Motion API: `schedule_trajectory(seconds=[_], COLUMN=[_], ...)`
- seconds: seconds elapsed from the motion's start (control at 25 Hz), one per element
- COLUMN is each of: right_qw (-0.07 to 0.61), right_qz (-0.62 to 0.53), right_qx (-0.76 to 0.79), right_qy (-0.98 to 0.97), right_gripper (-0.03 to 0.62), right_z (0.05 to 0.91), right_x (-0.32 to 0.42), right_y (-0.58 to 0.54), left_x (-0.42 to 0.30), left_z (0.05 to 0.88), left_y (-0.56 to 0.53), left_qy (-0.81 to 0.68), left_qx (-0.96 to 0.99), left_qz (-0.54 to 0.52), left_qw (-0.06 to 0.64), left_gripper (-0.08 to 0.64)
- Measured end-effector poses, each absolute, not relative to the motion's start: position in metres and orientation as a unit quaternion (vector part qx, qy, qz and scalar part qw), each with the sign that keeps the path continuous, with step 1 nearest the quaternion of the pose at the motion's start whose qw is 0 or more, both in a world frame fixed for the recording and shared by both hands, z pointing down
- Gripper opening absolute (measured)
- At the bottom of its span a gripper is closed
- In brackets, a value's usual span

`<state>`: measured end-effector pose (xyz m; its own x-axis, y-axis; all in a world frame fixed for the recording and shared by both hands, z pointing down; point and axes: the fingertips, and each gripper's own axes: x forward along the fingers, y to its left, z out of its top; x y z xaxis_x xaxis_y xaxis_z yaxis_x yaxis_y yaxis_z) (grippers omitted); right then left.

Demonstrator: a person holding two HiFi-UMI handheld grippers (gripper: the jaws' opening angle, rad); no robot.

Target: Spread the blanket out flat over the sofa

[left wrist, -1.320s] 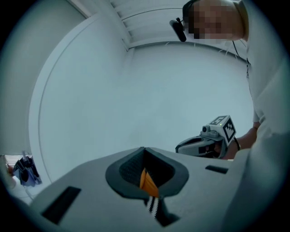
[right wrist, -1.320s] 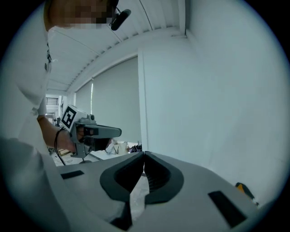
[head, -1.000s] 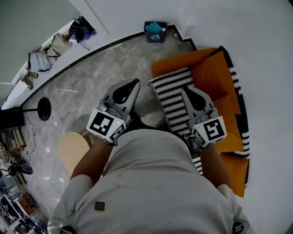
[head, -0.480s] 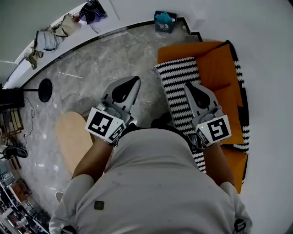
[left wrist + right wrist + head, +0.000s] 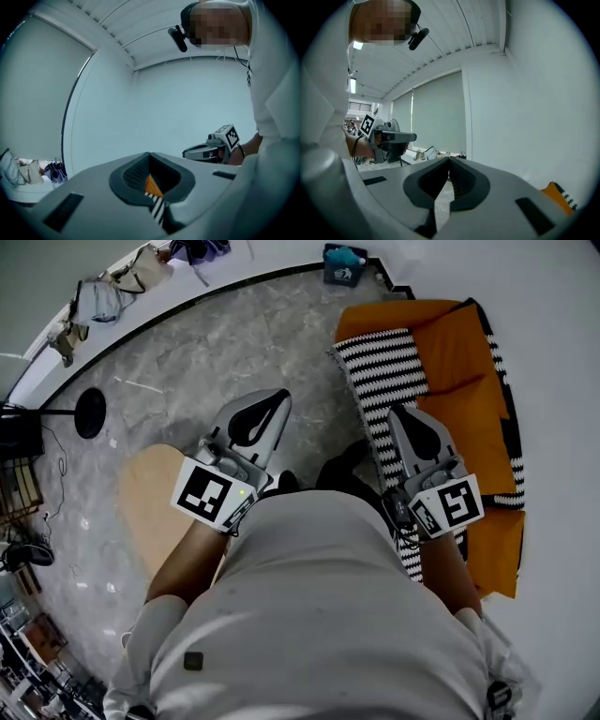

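Note:
In the head view an orange sofa [image 5: 469, 343] stands at the right against the white wall. A black-and-white striped blanket [image 5: 384, 381] lies in a strip over its near side, and more stripes show along its far edge [image 5: 509, 432]. My left gripper [image 5: 279, 399] is held over the floor, left of the sofa, shut and empty. My right gripper [image 5: 399, 412] hovers above the blanket strip, also shut and empty. In the left gripper view a sliver of blanket [image 5: 158, 209] and sofa [image 5: 152, 186] shows behind the closed jaws, which point up.
A round wooden table [image 5: 150, 512] stands on the marble floor at my left. A black lamp base [image 5: 89, 413] lies further left. A dark bin [image 5: 344, 263] sits near the sofa's far end. Bags [image 5: 94, 301] line the wall at the top left.
The head view has swung, so the sofa and blanket now sit further right and higher in it. Both grippers stay shut and in about the same place before my body.

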<state>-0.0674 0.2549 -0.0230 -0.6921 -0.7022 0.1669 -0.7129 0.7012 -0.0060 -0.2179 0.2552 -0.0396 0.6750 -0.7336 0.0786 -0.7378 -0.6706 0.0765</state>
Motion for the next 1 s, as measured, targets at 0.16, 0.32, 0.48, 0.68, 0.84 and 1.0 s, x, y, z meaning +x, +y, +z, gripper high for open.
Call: schedule_trajectory(seconds=[0.16,0.32,0.48,0.68,0.84,1.0], right_qw=[0.073,0.072,0.069,0.065,0.059,0.059], right_qz=[0.021,0.006,0.001,-0.008,-0.011,-0.009], right_qx=[0.397,0.407,0.410,0.409,0.414,0.413], right_qy=[-0.915,-0.911,-0.910,-0.910,-0.908,-0.909], right_gripper=[0.028,0.028,0.028,0.028,0.028,0.028], right_z=[-0.029,-0.039,-0.045,-0.053,-0.055,-0.053], right_x=[-0.096,-0.117,-0.135,-0.145,-0.145,-0.148], right_y=[0.302,0.338,0.361,0.379,0.384,0.387], left_x=[-0.250,-0.273,-0.285,-0.289,-0.289,-0.292], left_z=[-0.046,-0.056,-0.058,-0.064,-0.066,-0.065], left_y=[0.300,0.331,0.349,0.364,0.370,0.373], left_qy=[-0.396,-0.396,-0.391,-0.387,-0.384,-0.385], left_qx=[0.917,0.918,0.920,0.921,0.923,0.922], left_qz=[0.018,0.009,0.004,-0.001,-0.002,-0.004], left_qw=[0.039,0.034,0.037,0.037,0.032,0.034], left_gripper=[0.006,0.006,0.006,0.006,0.006,0.006])
